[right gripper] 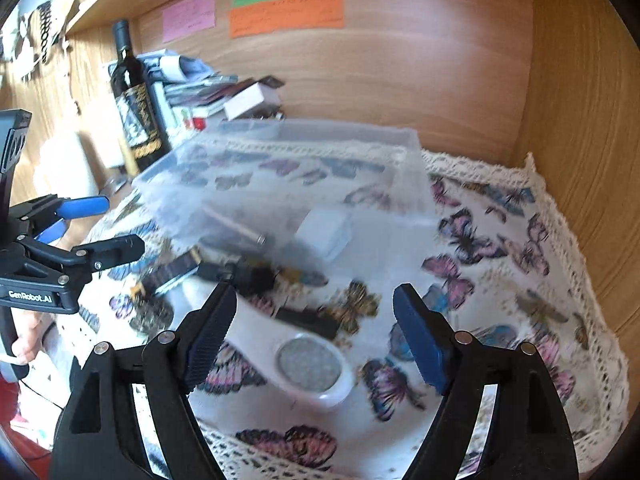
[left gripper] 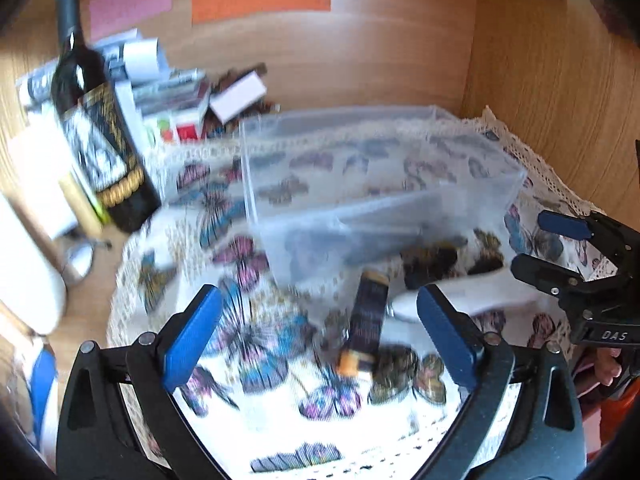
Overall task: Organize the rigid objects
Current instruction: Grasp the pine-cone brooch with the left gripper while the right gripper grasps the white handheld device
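A clear plastic bin [left gripper: 380, 168] [right gripper: 248, 152] stands blurred on the butterfly tablecloth [left gripper: 256, 344] [right gripper: 500, 264]; a white box [right gripper: 326, 232] and a metal rod [right gripper: 236, 224] show through its wall. In front of it lie a dark tube with an orange cap [left gripper: 366, 320] [right gripper: 170, 274], a white hand lamp with a round head [right gripper: 308, 364] [left gripper: 452, 296], a black plug [right gripper: 248, 274] and a flat black piece [right gripper: 308, 320]. My left gripper [left gripper: 320, 332] [right gripper: 116, 226] is open over the tube. My right gripper [right gripper: 316, 336] [left gripper: 532, 244] is open over the lamp. Neither holds anything.
A dark wine bottle [left gripper: 100, 132] [right gripper: 136, 108] stands at the back left beside a pile of papers and small boxes [left gripper: 176, 84] [right gripper: 224, 96]. Wooden walls [left gripper: 540, 92] [right gripper: 568, 120] close the back and right. Coloured notes [right gripper: 284, 14] hang on the back wall.
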Tool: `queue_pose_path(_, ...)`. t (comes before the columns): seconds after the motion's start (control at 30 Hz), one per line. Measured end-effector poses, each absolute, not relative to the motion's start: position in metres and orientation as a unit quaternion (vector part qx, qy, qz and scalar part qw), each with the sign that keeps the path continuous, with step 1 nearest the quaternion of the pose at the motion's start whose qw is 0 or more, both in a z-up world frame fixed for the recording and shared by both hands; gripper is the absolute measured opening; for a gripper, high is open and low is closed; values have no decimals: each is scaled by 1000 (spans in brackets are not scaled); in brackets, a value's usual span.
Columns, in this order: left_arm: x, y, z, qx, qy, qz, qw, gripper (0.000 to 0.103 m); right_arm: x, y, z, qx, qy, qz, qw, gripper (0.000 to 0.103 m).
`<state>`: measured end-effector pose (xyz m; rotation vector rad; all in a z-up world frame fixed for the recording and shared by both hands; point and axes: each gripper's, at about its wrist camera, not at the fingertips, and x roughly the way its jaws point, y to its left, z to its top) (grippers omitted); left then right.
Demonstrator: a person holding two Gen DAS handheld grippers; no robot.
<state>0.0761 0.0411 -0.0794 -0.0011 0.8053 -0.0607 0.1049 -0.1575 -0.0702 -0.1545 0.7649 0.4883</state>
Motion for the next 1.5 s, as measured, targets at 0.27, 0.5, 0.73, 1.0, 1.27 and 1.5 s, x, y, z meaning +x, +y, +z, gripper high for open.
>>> queue_pose_path(0.27,51,32,-90,-24,395,-59,916,67,102,-154,-92,-65,403,264,874,71)
queue_pose_path(0.5,43,22,-100,-36,413,-86,906,39,81,-161,-92,-72,398,275,872,51)
queue_pose_path(0.73,42,8,-108,-28,420,-96,902,38,61,-158,-93,-80,394,295,867,42)
queue_pose_path(1.0,54,0,-119,-18,428,-86,900,38,69,-152,-101,-57,398,301,865,43)
queue_pose_path(1.27,57,-7,-121,-3,414,-71,907,33,67,-148,-105,-50,389,301,869,42)
queue_pose_path(1.5,54,-3,-113,-16,401,-66,914,33,62,-156,-94,-44,379,300,874,41)
